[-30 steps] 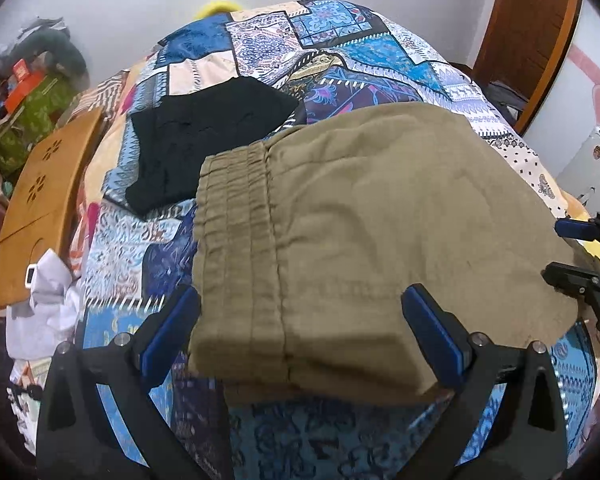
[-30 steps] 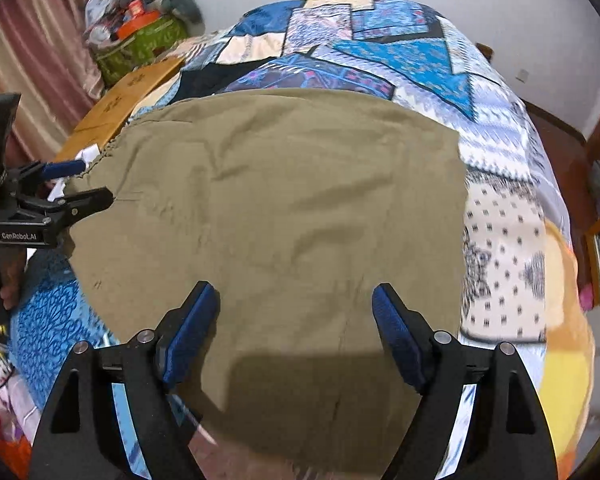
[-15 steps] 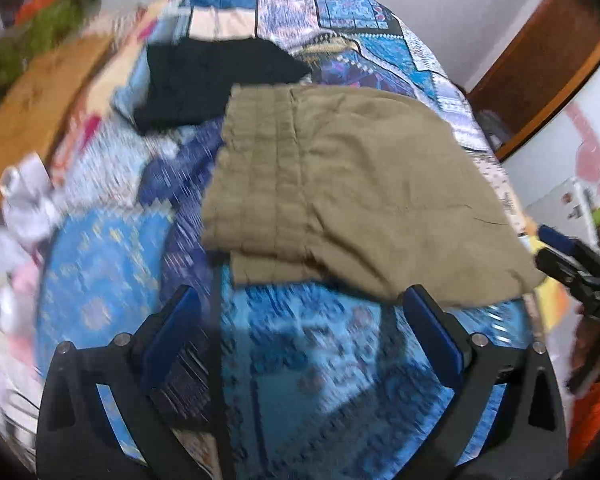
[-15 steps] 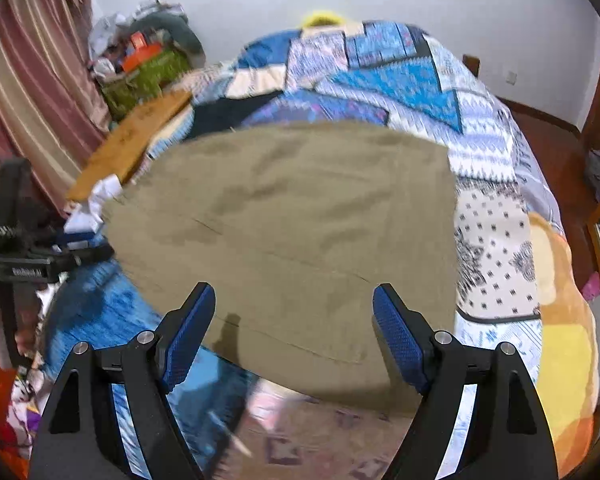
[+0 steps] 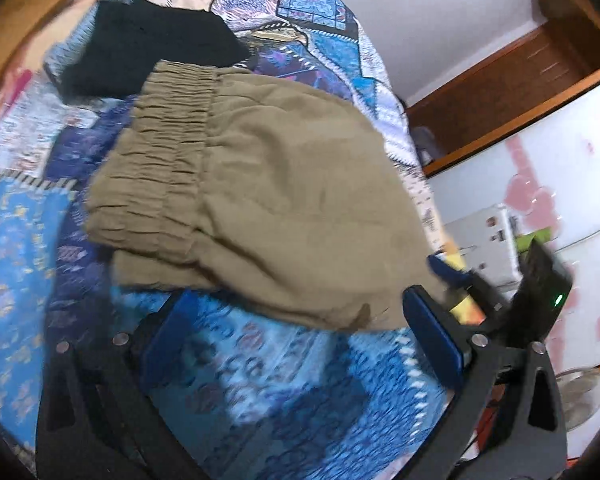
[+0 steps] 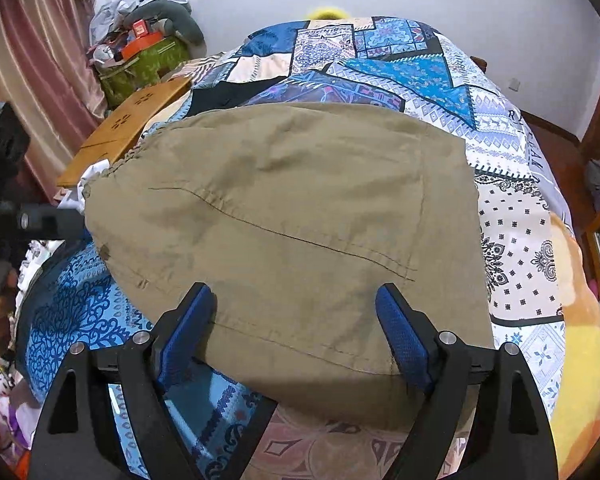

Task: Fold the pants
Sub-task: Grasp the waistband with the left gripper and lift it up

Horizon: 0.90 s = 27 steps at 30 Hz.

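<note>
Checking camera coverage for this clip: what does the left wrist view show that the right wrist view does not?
Only the left wrist view shows the gathered elastic waistband of the khaki pants, most of the black garment beyond it, and a white fridge at right. Only the right wrist view shows the curtain, the wooden board, the clutter pile and a long seam line across the pants. Both show the folded pants lying on the patchwork bedspread, with the left gripper and right gripper open and holding nothing.

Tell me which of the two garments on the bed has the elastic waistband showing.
The khaki pants: their gathered waistband faces left in the left wrist view. The black garment lies folded behind them, farther up the bed, showing no waistband.
</note>
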### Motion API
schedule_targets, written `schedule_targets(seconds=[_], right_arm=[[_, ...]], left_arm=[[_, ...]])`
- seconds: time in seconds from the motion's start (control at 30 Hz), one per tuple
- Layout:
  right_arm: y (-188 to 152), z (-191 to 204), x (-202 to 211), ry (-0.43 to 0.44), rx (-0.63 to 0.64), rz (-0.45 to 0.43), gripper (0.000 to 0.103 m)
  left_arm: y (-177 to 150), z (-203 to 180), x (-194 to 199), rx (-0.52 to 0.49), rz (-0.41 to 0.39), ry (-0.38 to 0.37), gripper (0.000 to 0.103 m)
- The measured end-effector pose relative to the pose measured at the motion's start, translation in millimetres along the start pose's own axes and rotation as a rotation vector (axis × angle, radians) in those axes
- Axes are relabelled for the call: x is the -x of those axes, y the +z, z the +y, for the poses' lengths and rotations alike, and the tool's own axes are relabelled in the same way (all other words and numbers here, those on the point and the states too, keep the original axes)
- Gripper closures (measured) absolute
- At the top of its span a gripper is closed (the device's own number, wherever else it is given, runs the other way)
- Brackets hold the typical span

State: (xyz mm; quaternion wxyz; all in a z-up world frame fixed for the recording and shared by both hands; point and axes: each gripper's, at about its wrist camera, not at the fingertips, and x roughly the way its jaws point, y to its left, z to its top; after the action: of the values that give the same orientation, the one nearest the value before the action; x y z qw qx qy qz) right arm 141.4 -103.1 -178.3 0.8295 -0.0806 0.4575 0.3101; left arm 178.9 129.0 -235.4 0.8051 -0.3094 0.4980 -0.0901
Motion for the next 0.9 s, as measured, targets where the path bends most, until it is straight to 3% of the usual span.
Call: schedule_targets(seconds=[0.17,0.23,0.3,0.4,0.5,0.6,0.67,0.8,0.9], right_arm=[[-2.1,0.4,0.0,0.02,-0.003,-0.003,0.019],[-2.2,0.4,0.3,0.025,-0.006,-0.006,0.019],[-2.6,-0.2,0.7,0.029,-0.009,-0.009,0.019],[-3.2,-1.1,1.1,0.034,-0.006,-0.012,0.019],[-3.0,-1.5,2.7,0.037,-0.004,-0.008,0.019],[-1.4,-5.6,8.5,0.065,-0.044,-0.006,0.021],[-1.0,-7.7,13.1,0.08,-0.068,-0.017,0.022],[-4.1,-5.5,21.7,0.029,-0.055,-0.039,0.022],[-9.3,-10.2,23.2,0.019,-0.073,-0.03,0.023]], left_arm=[[16.4,7.9,-6.1,0.079,-0.031,-0.042,0.001],[21.8,7.4,-6.6,0.087,-0.059,0.004,0.014],[25.4,3.0,-7.6,0.064,-0.103,0.119,0.035],[19.3,-0.3,-7.3,0.038,-0.164,0.246,0.058],[12.5,-1.7,-0.1,0.011,-0.213,0.282,0.068],[4.5,-10.5,13.1,-0.059,-0.269,0.34,0.07],[-0.8,-19.5,23.3,-0.135,-0.321,0.422,0.07],[-10.3,-34.3,43.7,-0.277,-0.432,0.618,0.072],[-15.1,-41.4,54.7,-0.359,-0.496,0.721,0.073]])
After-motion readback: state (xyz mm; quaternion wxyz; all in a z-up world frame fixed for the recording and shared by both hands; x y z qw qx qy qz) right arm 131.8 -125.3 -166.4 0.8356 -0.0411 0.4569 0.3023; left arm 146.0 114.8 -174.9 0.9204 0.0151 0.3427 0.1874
